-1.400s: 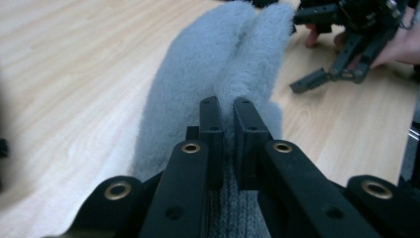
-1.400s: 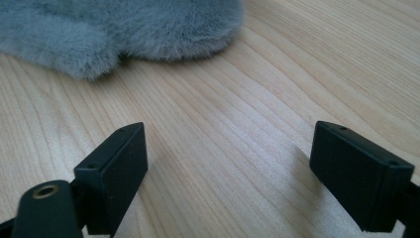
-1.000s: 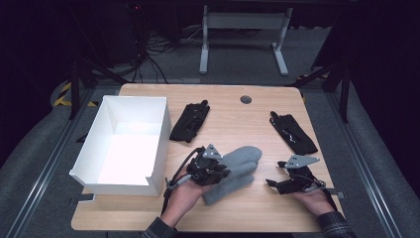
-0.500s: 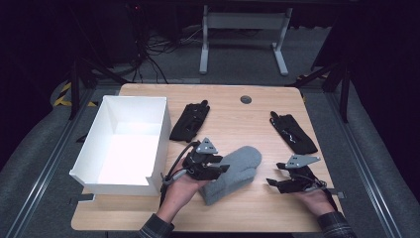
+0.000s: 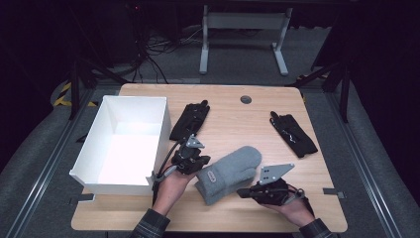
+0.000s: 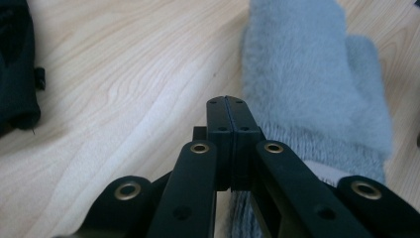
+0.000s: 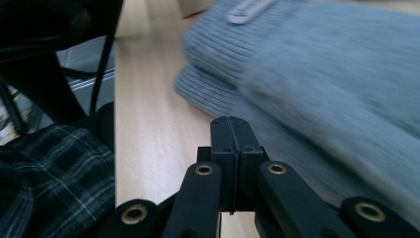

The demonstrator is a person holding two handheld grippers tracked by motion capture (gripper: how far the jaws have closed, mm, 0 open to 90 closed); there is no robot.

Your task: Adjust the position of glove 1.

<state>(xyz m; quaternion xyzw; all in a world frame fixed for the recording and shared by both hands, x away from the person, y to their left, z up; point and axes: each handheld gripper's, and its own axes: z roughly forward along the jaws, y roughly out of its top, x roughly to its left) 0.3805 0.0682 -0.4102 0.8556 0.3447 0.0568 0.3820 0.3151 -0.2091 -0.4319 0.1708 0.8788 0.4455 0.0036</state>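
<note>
Mitten is sliding boxward, pinched at its cuff by left claw; right claw, pressed together, is trailing empty beside it.

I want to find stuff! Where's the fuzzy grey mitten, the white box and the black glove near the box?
grey mitten (image 5: 230, 171), high view, middle of its fuzzy body.
white box (image 5: 163, 116), high view, its right wall.
black glove (image 5: 190, 119), high view, middle of its palm.

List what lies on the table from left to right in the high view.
White box → black glove → grey mitten → second black glove.
</note>
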